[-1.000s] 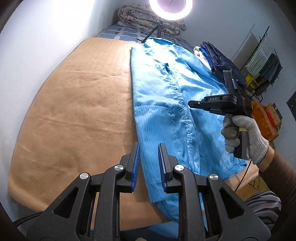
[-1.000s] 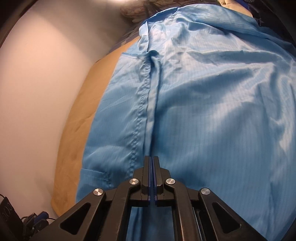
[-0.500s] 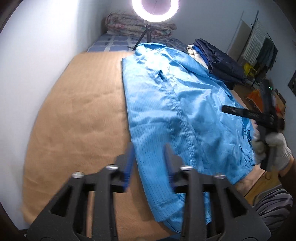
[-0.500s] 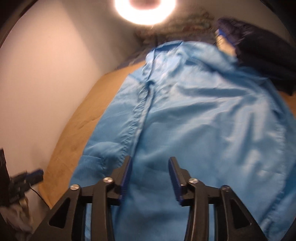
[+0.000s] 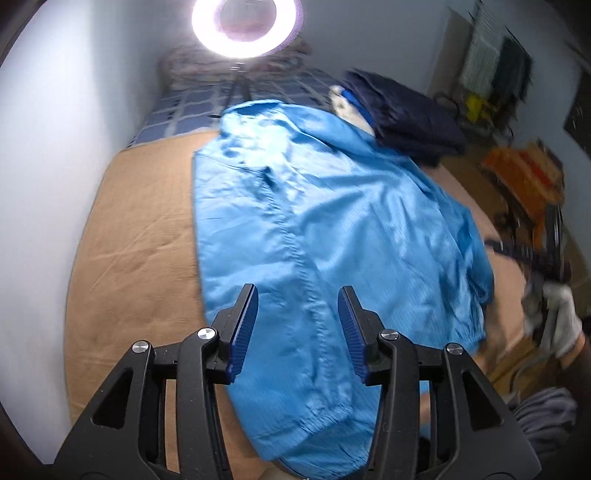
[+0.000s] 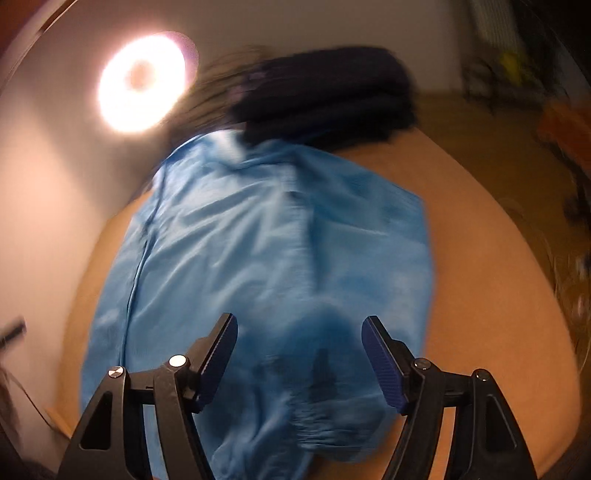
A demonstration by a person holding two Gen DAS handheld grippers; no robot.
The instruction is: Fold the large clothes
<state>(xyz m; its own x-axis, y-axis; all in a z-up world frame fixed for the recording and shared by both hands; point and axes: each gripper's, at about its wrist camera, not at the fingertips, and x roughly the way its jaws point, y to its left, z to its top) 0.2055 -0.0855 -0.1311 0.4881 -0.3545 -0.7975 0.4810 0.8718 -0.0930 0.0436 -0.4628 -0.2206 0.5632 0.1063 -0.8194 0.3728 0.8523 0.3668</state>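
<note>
A large light-blue garment (image 5: 332, 236) lies lengthwise on the tan blanket (image 5: 140, 236), folded along its length, its hem hanging over the near edge. It also shows in the blurred right wrist view (image 6: 273, 251). My left gripper (image 5: 298, 295) is open and empty above the garment's near end. My right gripper (image 6: 300, 326) is open and empty above the near right part of the garment. It also appears, blurred, at the right edge of the left wrist view (image 5: 532, 254), held by a gloved hand.
A ring light (image 5: 245, 26) stands at the far end of the bed. A pile of dark navy clothes (image 5: 402, 114) lies beyond the garment's far right. An orange box (image 5: 524, 173) and a drying rack (image 5: 495, 66) stand right of the bed. A wall runs along the left.
Both grippers opened wider; the right one let go of the blue fabric and pulled back to the right. Both views swung right and rose.
</note>
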